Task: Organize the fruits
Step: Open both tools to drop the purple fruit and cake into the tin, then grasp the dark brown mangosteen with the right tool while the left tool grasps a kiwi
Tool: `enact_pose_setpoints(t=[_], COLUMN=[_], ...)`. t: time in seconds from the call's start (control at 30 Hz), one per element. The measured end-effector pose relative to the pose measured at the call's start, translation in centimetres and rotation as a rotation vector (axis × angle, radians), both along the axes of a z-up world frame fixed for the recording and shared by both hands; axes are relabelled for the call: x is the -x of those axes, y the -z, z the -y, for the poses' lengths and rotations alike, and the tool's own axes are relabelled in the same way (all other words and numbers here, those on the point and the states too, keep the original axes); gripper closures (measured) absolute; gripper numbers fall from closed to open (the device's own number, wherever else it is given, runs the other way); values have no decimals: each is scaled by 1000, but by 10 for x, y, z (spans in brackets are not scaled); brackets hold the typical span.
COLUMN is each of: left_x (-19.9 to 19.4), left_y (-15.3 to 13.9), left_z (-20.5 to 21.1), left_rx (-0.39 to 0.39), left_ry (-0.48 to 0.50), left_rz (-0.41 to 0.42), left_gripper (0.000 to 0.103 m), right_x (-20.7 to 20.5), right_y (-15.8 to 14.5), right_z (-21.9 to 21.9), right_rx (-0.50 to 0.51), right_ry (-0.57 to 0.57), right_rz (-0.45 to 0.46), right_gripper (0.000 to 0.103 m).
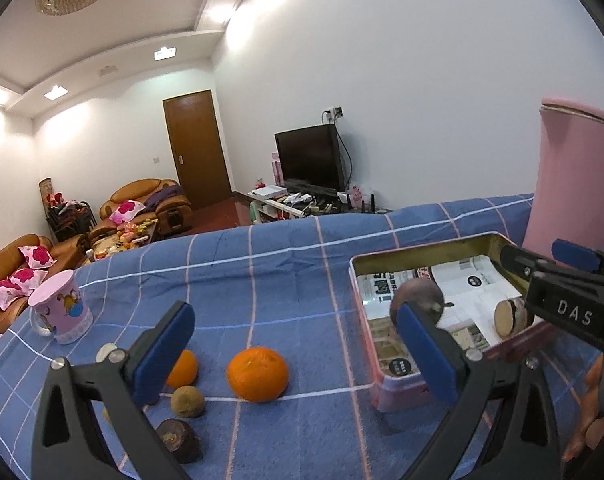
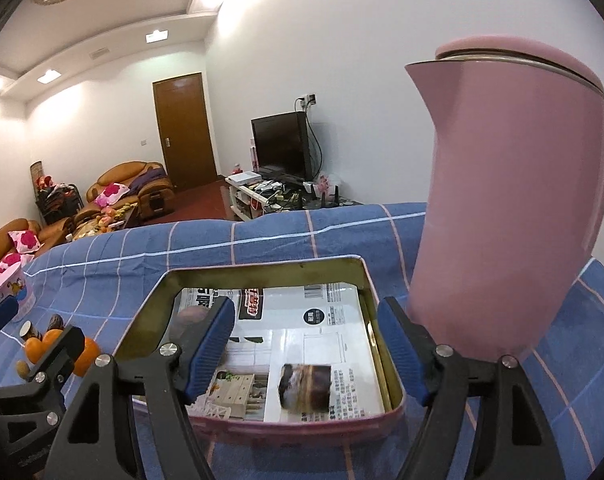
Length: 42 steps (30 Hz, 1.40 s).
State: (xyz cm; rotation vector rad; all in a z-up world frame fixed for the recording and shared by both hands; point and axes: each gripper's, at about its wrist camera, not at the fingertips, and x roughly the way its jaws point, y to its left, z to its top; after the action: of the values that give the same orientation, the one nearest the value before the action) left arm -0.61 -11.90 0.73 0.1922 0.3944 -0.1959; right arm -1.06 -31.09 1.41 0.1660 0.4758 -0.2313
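Fruits are seen scattered over the blue checked cloth [image 1: 285, 280] at the left: a pale round piece [image 1: 106, 352] is largely hidden behind the left gripper [image 1: 297, 350], half of one orange [image 1: 183, 369] is covered by its left blue pad, and a brownish fruit [image 1: 187, 401] and a dark cut piece [image 1: 179, 440] are found just below, the latter's kind hard to make out. A whole orange [image 1: 257, 373] is framed between the widely spread fingers, untouched, so this gripper is released and empty. Further right, the pink tin [image 1: 382, 390] is lined with printed paper; inside it a dark round fruit [image 1: 418, 298] is partly masked by the right blue pad, and a cut fruit [image 1: 510, 317] is half covered by the right gripper [image 2: 308, 350]. From the right wrist view, that gripper's jaws are seen parted above the tin, nothing clasped, with a blurred dark striped piece [image 2: 305, 387] lying on the paper below. A pink kettle [image 2: 514, 200] is cut off at the right edge.
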Motion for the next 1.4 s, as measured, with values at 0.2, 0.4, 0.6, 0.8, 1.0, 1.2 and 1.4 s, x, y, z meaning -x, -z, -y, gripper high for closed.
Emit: enact_pose_setpoints(t=[0.2, 0.4, 0.6, 0.8, 1.0, 1.2, 1.4], left_x=[-1, -3, -7, -15, -22, -34, -51], left_y=[3, 3, 5, 6, 7, 8, 13], left_z=[-17, -39, -63, -95, -118, -152, -196], left_rx=[32, 46, 46, 55, 34, -9, -17], left_ry=[15, -1, -14, -56, -84, -113, -146], left_rz=[-46, -61, -83, -104, -108, -127, -183], left_gripper=[0, 0, 0, 0, 0, 0, 0], right_x=[10, 14, 12, 7, 1, -2, -5], right_y=[3, 1, 2, 4, 6, 7, 9], right_z=[-6, -31, -57, -88, -121, -153, -180], right_rx=[-60, -40, -49, -56, -46, -27, -8], right_ry=[-1, -23, -55, -111, -176, -248, -325], right_rz=[-6, -5, -11, -21, -32, -48, -75], right_gripper=[28, 28, 28, 28, 28, 28, 28])
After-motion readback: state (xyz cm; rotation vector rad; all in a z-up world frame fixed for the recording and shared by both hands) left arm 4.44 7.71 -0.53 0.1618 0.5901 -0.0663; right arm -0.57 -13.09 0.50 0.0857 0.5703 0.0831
